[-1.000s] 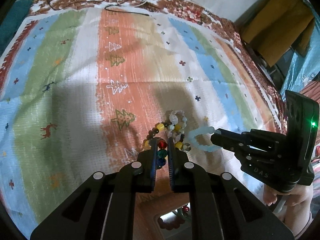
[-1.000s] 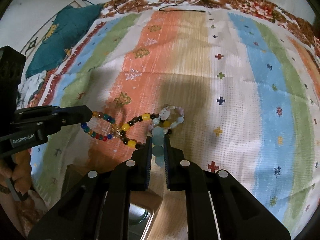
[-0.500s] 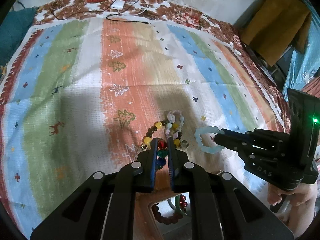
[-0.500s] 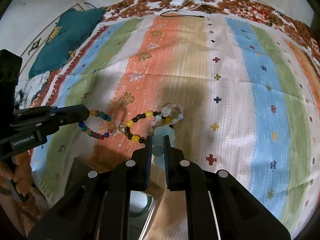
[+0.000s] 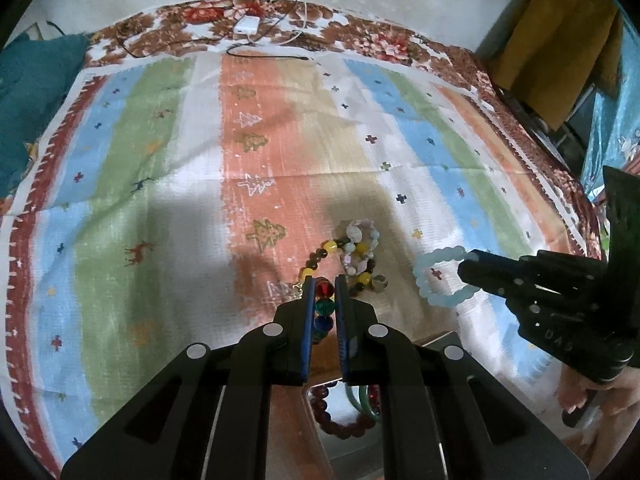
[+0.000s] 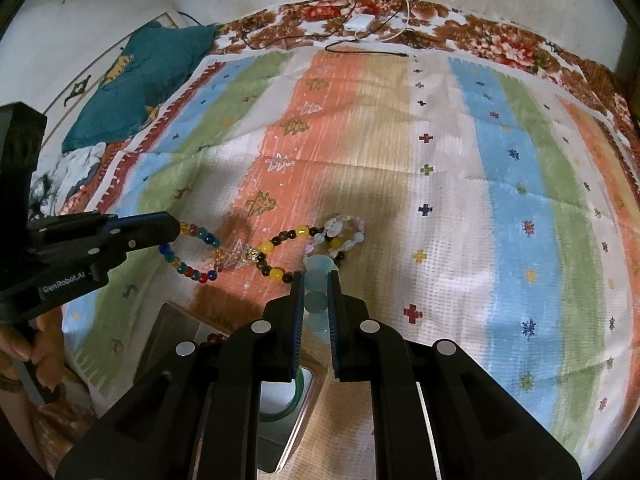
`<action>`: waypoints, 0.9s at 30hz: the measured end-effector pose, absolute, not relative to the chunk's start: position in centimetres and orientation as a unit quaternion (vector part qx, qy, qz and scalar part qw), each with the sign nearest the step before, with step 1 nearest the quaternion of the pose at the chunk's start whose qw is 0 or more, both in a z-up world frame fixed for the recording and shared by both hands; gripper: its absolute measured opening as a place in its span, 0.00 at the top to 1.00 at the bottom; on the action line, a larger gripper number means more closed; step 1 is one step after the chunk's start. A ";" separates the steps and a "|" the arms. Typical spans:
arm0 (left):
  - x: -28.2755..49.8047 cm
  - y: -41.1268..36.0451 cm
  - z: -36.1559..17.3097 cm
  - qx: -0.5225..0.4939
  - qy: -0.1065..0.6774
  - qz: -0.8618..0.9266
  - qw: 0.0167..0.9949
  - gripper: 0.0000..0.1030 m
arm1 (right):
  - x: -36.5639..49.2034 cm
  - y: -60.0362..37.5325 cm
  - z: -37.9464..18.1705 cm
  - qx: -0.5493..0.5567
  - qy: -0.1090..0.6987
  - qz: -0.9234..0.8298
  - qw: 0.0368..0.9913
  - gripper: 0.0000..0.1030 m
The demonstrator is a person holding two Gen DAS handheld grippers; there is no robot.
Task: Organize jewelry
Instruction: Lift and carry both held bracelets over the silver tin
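the left gripper (image 5: 324, 292) is clamped on a bracelet of many colours (image 6: 192, 252), which hangs just above the striped cloth (image 5: 160, 200). the right gripper (image 6: 314, 284) is clamped on a pale blue bracelet (image 5: 436, 280), also up off the cloth. two more bracelets, a yellow and brown one (image 6: 280, 256) and a pale one (image 6: 344, 232), lie on the cloth between them. a metal box (image 5: 400, 432) near the grippers holds a dark red bracelet (image 5: 340, 420).

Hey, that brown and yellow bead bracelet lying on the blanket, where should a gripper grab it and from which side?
Probably the bare left arc of the brown and yellow bracelet, coming down from above with a finger on each side of the strand. It lies flat on the striped blanket, and its right end is tangled with the pale pink bracelet, so that end risks dragging both.
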State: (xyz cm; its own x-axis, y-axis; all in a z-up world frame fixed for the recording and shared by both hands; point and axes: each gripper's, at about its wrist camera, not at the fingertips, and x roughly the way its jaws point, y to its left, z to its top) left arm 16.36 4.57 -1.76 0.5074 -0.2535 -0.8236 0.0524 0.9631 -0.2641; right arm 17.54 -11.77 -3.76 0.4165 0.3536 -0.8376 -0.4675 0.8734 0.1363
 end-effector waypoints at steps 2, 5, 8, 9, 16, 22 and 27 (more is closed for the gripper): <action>16.0 4.6 -1.5 -0.105 0.484 -0.089 0.864 0.91 | 17.4 -11.8 -3.5 -0.058 0.479 0.247 0.841 0.88; 15.5 4.8 -0.9 -0.111 0.478 -0.091 0.867 0.91 | 16.9 -11.9 -3.2 -0.058 0.473 0.249 0.843 0.88; 15.0 4.9 -0.3 -0.117 0.471 -0.088 0.870 0.91 | 16.2 -12.0 -2.8 -0.059 0.468 0.252 0.845 0.88; 14.8 4.9 -0.1 -0.123 0.468 -0.091 0.870 0.91 | 16.0 -11.9 -2.7 -0.061 0.466 0.253 0.846 0.88; 13.4 4.2 0.9 -0.123 0.453 -0.098 0.877 0.91 | 14.2 -11.7 -1.6 -0.066 0.451 0.270 0.848 0.88; 12.2 3.6 1.5 -0.119 0.445 -0.102 0.882 0.91 | 12.8 -11.3 -1.2 -0.074 0.443 0.281 0.848 0.88; 11.1 3.5 1.6 -0.126 0.437 -0.097 0.885 0.91 | 11.9 -11.2 -1.2 -0.080 0.441 0.288 0.846 0.88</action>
State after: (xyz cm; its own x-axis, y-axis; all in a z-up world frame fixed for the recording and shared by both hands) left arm 11.10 3.47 1.63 0.5987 -0.2826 -0.7494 0.0618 0.9492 -0.3086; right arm 11.95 -11.21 -1.22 0.4458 0.4172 -0.7920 -0.5583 0.8212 0.1183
